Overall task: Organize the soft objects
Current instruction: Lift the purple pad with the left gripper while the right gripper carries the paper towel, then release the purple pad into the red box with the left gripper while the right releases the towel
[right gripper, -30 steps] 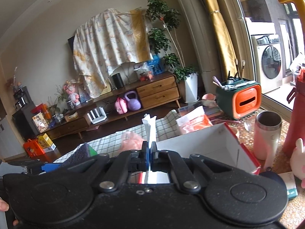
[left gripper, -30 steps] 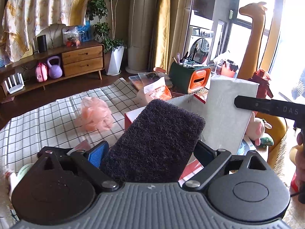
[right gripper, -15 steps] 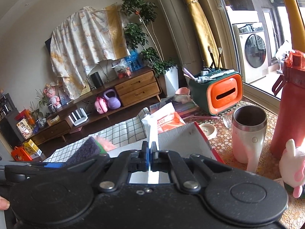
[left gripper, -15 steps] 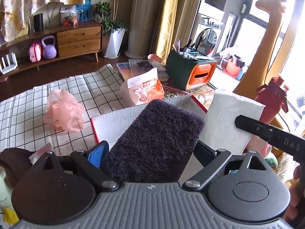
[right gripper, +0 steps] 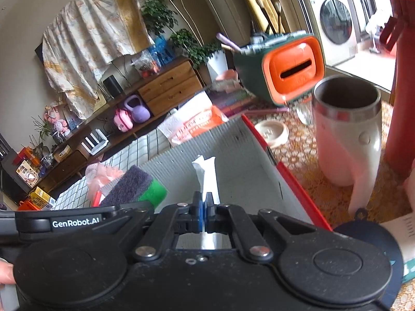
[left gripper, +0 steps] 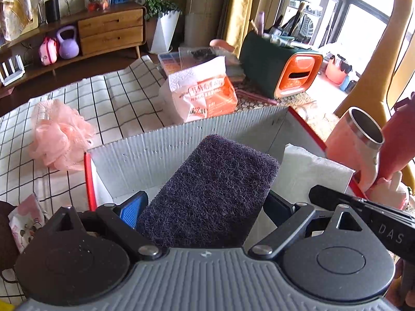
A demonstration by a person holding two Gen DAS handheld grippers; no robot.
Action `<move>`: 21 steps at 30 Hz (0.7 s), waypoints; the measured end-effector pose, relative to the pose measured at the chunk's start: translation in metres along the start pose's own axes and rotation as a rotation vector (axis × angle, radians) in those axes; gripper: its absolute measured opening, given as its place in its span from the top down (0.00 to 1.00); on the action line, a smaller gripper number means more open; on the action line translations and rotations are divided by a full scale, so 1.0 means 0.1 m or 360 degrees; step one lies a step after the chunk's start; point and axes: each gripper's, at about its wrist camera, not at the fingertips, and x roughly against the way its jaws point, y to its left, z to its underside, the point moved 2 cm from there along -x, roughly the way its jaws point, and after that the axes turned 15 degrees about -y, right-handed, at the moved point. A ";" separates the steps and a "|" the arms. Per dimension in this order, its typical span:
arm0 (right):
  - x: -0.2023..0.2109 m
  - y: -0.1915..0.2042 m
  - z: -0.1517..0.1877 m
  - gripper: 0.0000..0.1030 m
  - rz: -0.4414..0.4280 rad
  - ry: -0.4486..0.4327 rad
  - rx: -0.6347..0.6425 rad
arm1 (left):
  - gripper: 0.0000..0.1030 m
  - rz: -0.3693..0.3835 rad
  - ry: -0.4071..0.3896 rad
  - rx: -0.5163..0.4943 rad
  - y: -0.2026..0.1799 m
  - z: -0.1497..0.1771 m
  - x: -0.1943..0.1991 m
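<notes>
My left gripper (left gripper: 205, 207) is clamped on the scouring sponge (left gripper: 210, 191), its dark abrasive face toward the camera; the right wrist view shows the green foam layer under it. I hold it above the near-left part of the open cardboard box (left gripper: 181, 142). It looks light and springy, and the rough face grips the pads well, so I judge it will drop cleanly once I let go. Squeezing across the short sides, as now, seems the right hold.

My right gripper (right gripper: 205, 207) is pinched tight on a thin folded white tissue (right gripper: 206, 173), which stands upright between the fingers over the box's right half. It is limp and nearly weightless; it may cling to a pad on release, so I would lower it close to the box floor first.

Further out, a pink bath pouf (left gripper: 59, 134) lies on the checked cloth to the left of the box, still to be collected. A tissue pack (left gripper: 202, 90) sits beyond the far wall, and a steel-rimmed mug (right gripper: 347, 129) stands to the right of the box.
</notes>
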 end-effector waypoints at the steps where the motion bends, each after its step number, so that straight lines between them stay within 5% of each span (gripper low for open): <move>1: -0.03 -0.02 0.02 0.99 -0.0009 0.0022 -0.0015 | 0.07 -0.0001 0.0014 0.0000 0.00 0.01 -0.05; 21: -0.27 0.13 0.27 0.82 0.0100 0.0233 0.0512 | 0.07 -0.0025 0.0354 -0.0087 -0.09 0.20 -0.61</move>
